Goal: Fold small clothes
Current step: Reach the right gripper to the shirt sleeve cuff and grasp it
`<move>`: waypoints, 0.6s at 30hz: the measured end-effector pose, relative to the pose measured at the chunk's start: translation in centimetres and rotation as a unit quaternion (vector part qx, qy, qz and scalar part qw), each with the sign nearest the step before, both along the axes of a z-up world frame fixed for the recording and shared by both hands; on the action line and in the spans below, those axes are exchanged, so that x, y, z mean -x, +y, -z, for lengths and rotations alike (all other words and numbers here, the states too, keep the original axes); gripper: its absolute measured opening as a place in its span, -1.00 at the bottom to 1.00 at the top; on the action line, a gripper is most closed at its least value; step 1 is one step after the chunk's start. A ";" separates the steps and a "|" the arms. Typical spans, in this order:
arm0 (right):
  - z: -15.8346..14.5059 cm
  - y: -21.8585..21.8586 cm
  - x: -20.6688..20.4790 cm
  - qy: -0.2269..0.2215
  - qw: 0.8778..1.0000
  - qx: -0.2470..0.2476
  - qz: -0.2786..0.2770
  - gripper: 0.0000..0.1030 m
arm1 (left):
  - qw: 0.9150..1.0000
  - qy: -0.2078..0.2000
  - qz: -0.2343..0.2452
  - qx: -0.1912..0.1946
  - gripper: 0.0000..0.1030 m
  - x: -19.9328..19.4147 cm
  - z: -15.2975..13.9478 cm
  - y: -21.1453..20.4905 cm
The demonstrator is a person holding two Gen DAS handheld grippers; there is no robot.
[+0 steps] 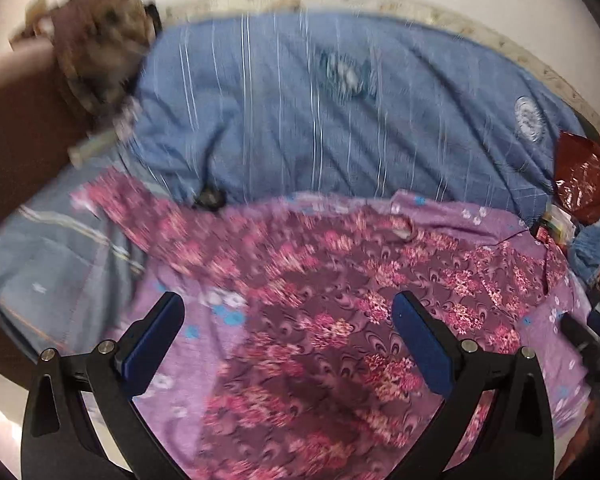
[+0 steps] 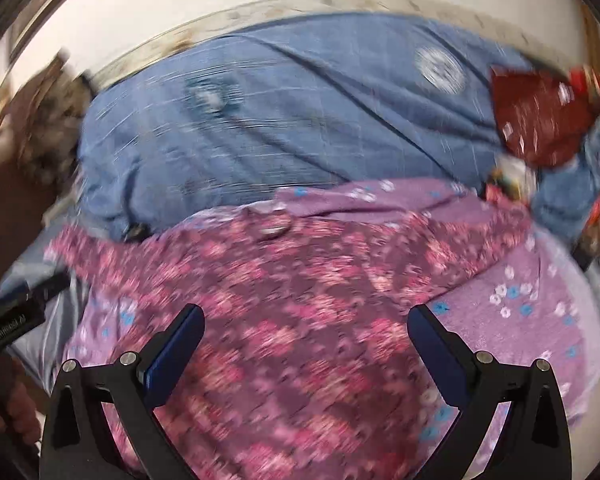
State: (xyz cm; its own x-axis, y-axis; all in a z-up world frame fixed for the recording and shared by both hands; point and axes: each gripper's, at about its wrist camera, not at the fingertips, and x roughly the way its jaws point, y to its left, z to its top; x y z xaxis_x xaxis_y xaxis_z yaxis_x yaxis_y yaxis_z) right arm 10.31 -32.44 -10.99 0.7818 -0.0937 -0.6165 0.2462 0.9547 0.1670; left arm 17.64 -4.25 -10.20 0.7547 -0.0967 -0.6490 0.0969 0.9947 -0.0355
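Observation:
A small maroon garment with pink flowers (image 1: 324, 320) lies spread flat on a lilac flowered cloth (image 1: 488, 220). One sleeve (image 1: 140, 216) reaches out to the left. It also shows in the right wrist view (image 2: 300, 312), on the same lilac cloth (image 2: 520, 320). My left gripper (image 1: 288, 316) is open and empty above the garment's lower left part. My right gripper (image 2: 306, 328) is open and empty above the garment's middle. Both views are blurred by motion.
A blue striped bedsheet (image 1: 300, 112) covers the bed behind the garment. A dark red shiny packet (image 1: 584, 184) and clutter lie at the right edge, also seen in the right wrist view (image 2: 540, 116). A brown patterned heap (image 1: 100, 40) sits at the far left. The other gripper's tip shows at the right edge (image 1: 588, 344).

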 end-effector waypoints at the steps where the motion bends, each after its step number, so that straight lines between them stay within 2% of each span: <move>1: 0.9 -2.9 -0.5 -0.001 1.000 -0.017 0.024 0.97 | 1.000 0.018 -0.008 0.008 1.00 -1.5 1.1 -0.2; 3: 2.7 -8.7 -1.2 -0.006 0.996 -0.051 0.074 0.97 | 0.999 0.037 -0.025 0.022 1.00 -3.9 3.0 -0.4; 5: 5.0 -15.4 -1.8 -0.005 0.987 -0.100 0.125 0.97 | 0.998 0.036 -0.051 0.026 1.00 -6.2 5.0 -0.8; 7: 7.9 -22.9 -2.0 -0.010 0.968 -0.186 0.170 0.92 | 0.997 0.029 -0.069 0.022 1.00 -7.7 6.2 -1.1; 8: 8.9 -25.2 -2.1 -0.015 0.958 -0.221 0.182 0.84 | 0.997 0.022 -0.078 0.017 1.00 -8.6 7.0 -1.5; 9: 10.6 -28.5 -2.3 -0.021 0.940 -0.275 0.200 0.71 | 0.996 0.020 -0.085 0.010 1.00 -9.4 7.5 -1.7; 11: 12.8 -32.5 -3.0 -0.024 0.914 -0.334 0.228 0.54 | 0.995 0.021 -0.094 0.000 1.00 -10.6 8.6 -2.2; 12: 13.5 -34.0 -3.5 -0.032 0.907 -0.346 0.237 0.51 | 0.995 0.021 -0.097 -0.003 1.00 -11.0 8.9 -2.3; 18: 15.0 -37.8 -8.6 -0.013 0.898 -0.335 0.283 0.47 | 0.994 0.011 -0.100 -0.031 1.00 -13.3 10.5 -3.2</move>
State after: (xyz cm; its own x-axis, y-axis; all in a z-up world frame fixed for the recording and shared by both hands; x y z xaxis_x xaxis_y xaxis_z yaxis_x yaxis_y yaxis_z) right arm 18.93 -70.22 -25.97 0.7405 -0.0949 -0.6654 0.6487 0.3600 0.6705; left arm 30.96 -7.44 -20.75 0.7408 0.0941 -0.6651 -0.1027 0.9944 0.0262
